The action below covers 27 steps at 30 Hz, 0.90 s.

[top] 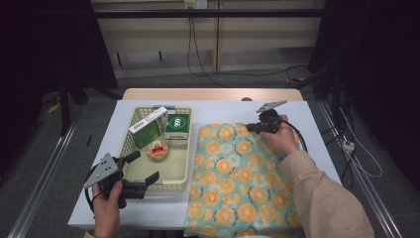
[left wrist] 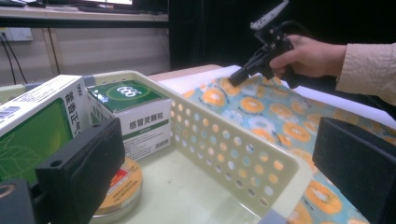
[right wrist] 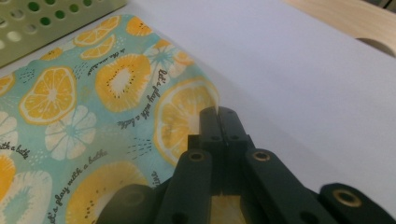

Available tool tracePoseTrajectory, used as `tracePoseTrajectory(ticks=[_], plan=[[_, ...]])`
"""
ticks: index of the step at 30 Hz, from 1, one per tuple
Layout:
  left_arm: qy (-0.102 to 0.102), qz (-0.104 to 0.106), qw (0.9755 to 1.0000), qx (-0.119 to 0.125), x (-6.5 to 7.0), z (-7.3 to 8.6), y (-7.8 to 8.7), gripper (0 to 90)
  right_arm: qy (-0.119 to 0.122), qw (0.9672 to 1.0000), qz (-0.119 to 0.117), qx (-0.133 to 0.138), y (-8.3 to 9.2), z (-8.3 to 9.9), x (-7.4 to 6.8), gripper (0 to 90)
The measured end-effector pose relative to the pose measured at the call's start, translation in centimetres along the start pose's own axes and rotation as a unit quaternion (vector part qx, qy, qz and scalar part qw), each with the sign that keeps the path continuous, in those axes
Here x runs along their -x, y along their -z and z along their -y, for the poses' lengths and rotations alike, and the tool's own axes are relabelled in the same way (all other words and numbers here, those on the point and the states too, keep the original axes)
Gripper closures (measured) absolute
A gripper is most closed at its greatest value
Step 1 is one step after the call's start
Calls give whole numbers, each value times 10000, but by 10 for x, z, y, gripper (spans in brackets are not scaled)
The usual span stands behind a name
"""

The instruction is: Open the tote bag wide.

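A teal cloth with orange slices (top: 237, 183) lies on the right half of the white table. My right gripper (top: 250, 128) is shut on the cloth's far edge; in the right gripper view the jaws (right wrist: 218, 114) pinch the raised edge of the cloth (right wrist: 70, 93). The left gripper view shows that gripper (left wrist: 233, 79) slanting down onto the cloth (left wrist: 261, 112). My left gripper (top: 143, 168) stands open at the near right side of a cream plastic basket (top: 184, 148). One of its jaws is inside the basket and the other outside, with the basket wall (left wrist: 224, 140) between them.
In the basket are a white and green box (top: 148, 126), a dark green box (top: 177, 126) and a round tin (top: 158, 148). White table cover (top: 307, 119) shows beyond and right of the cloth. Cables lie on the floor behind the table.
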<state>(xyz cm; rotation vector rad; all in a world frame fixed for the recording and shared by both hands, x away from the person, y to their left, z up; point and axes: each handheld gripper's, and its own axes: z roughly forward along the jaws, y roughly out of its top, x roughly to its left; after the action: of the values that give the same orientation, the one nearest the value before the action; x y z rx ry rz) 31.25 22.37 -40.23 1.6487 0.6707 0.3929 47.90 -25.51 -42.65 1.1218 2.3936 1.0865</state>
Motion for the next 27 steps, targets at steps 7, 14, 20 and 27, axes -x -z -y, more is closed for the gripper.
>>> tracePoseTrajectory(ticks=[7,14,20,27], plan=[[-5,33,10000,-15,2,-1,-2,21,-112,9991,304,277,-1,-7,16,900],[-20,98,9999,-54,3,-2,-4,21,-383,9962,679,376,-12,-31,49,900],[40,38,10000,-47,0,-1,-1,21,-963,9841,1160,943,-18,-36,78,724],[127,115,9999,15,0,0,-1,20,-756,9921,786,621,-11,-25,68,527]])
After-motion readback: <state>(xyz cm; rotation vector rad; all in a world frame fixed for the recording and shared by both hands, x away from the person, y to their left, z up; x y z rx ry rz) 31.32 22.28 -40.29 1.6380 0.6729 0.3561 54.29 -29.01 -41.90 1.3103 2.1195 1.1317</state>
